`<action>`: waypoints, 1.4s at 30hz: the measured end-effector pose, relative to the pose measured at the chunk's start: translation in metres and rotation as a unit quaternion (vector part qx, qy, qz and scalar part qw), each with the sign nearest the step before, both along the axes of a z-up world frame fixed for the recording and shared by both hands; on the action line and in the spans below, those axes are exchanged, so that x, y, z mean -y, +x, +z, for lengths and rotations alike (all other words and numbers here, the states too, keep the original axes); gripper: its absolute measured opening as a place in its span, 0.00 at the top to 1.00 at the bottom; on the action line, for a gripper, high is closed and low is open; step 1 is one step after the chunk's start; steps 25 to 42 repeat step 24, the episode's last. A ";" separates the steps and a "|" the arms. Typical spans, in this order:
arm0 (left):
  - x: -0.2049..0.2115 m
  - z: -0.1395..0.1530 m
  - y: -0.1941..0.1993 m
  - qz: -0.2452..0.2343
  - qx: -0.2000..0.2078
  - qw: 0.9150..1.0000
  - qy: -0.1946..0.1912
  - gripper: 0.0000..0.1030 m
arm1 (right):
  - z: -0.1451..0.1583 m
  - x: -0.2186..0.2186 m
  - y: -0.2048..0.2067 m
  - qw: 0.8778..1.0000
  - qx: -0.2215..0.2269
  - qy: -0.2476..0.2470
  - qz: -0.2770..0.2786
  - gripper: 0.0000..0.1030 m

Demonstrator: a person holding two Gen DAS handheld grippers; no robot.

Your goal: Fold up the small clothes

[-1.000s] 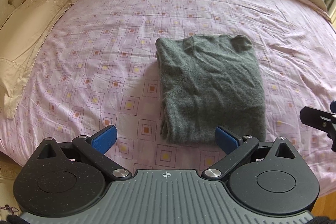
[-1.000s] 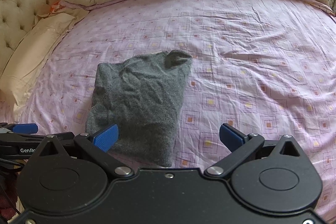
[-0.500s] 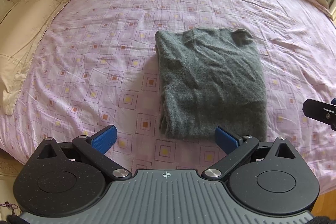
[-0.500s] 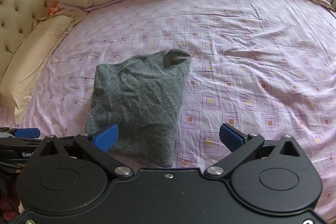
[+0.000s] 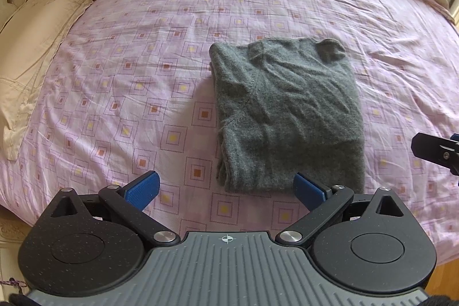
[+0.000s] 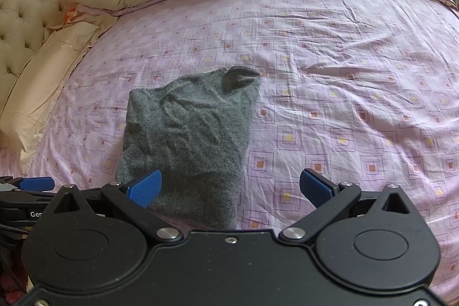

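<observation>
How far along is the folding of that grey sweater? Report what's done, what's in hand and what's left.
Done: the grey sweater already lies folded into a compact, slightly rumpled rectangle on the pink bedsheet. In hand: nothing; the left claw and the right claw are both open and empty, hovering by its near edge. Left: perhaps one more fold or smoothing of the wrinkles; no other small garment to fold is clearly visible.

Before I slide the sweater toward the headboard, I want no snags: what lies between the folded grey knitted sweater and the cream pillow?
Only bare pink patterned bedsheet separates the folded grey knitted sweater from the cream pillow, clearest in the left wrist view.
</observation>
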State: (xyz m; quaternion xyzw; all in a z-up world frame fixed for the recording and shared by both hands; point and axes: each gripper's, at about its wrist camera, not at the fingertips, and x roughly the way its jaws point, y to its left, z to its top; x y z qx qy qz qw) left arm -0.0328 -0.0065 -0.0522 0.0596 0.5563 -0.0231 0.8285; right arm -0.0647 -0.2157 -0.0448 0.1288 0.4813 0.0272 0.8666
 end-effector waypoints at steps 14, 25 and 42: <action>-0.004 -0.003 0.006 0.001 -0.007 1.000 0.004 0.02 | -0.007 -0.001 0.008 1.000 -0.008 0.005 0.007 0.01; -0.004 -0.004 0.008 -0.002 -0.005 1.000 0.010 0.02 | -0.010 -0.004 0.011 1.000 -0.012 0.007 0.014 0.01; -0.004 -0.004 0.008 -0.002 -0.005 1.000 0.010 0.02 | -0.010 -0.004 0.011 1.000 -0.012 0.007 0.014 0.01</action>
